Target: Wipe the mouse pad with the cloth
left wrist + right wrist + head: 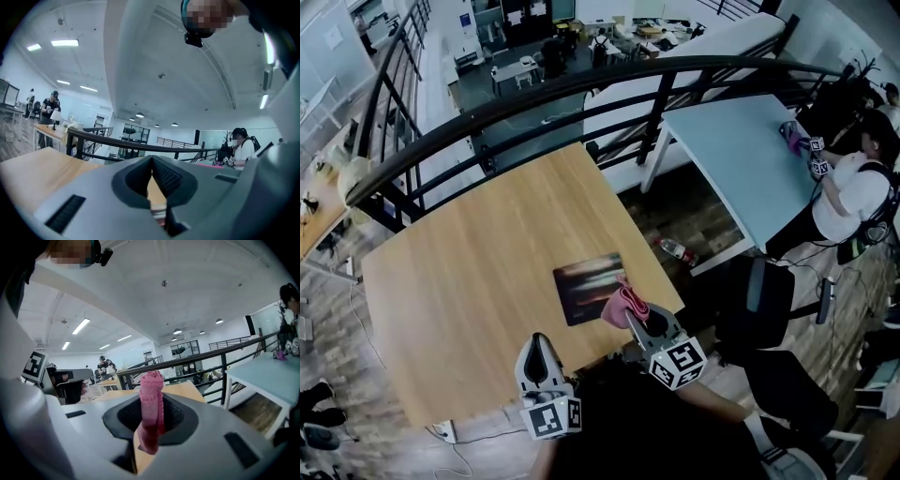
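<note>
Jaws first: right gripper [151, 397] is clamped on the pink fabric cloth [151, 380], which stands up past my fingertips as a narrow bunched roll. Left gripper [152, 161] has its jaws pressed together with nothing between them. It hovers by the near edge of the light wooden table [469, 272], near-left of the pad and not on it.

Task thing: dark rectangular mouse pad [586, 286] lies flat on the near right part of the table. The cloth sits over its near right corner. Can't tell if it actually touches the surface.

Risks, my read:
- Nothing pins the pad. If I drag the cloth far/left, the pad likely slides on the smooth wood instead of getting wiped. Left gripper would need to press a corner.
- Cloth is a tight roll, so the contact patch is small. Easy to leave strips unwiped, or to scrape the pad with bare jaw tips if I tilt too low.
- Grip is on a bunched part, so friction on the pad could tug the cloth loose.
- Pad lies near the table's near right edge, and a shove that way could send it over.

View gaps: right gripper view shows the pinch and how the cloth sits in it, but no pad. Head view shows cloth against pad and where both grippers are, not the grip itself. Only the left gripper view confirms that pair is empty.
</note>
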`<state>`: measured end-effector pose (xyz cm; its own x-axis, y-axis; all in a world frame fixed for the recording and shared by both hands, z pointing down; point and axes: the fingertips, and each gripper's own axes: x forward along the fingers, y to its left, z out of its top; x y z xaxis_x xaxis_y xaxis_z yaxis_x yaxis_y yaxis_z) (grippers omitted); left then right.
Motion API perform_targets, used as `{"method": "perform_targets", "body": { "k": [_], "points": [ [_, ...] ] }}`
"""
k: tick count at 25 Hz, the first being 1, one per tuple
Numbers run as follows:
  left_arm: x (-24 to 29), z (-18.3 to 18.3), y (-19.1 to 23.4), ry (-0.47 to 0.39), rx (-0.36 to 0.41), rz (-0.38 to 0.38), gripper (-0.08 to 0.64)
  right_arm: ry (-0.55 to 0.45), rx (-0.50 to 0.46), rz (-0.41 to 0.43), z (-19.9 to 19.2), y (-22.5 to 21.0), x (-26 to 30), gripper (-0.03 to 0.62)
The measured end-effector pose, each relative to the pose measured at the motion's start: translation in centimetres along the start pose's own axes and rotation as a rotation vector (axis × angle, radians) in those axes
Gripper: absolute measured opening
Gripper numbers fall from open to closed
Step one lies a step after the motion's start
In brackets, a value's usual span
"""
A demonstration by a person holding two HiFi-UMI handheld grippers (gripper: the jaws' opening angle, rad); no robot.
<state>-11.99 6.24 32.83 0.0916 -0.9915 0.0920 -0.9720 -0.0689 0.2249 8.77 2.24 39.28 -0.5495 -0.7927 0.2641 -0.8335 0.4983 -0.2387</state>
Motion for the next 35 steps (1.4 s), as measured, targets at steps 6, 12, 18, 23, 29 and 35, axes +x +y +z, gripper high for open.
{"method": "perform_targets", "body": {
  "k": [6, 12, 18, 23, 29, 35],
  "points": [
    [-1.4, -1.0, 0.9, 0.042, 0.013, -0.031, 0.023, 0.0, -0.004, -0.013, -0.9, 2.5, -1.0, 0.077],
    [-1.8, -1.6, 1.1, 0.061, 0.009, -0.052, 0.023, 0.006, -0.023, -0.009, -1.2, 3.8, -0.8, 0.077],
    [-2.2, -2.6, 1.5, 0.06, 0.002, -0.054, 0.023, -0.003, -0.028, 0.001, -1.2, 4.0, -0.8, 0.077],
    [-2.1, -2.0, 1.5, 0.049, -0.005, -0.055, 0.023, -0.01, -0.026, -0.007, -1.1, 4.0, -1.0, 0.077],
    [-1.9, -2.4, 1.3, 0.053, -0.007, -0.064, 0.023, -0.011, -0.028, -0.014, -0.9, 3.9, -1.0, 0.077],
    [-1.6, -2.2, 1.6, 0.065, -0.007, -0.057, 0.023, -0.01, -0.024, -0.013, -0.9, 3.9, -0.6, 0.077]
  ]
}}
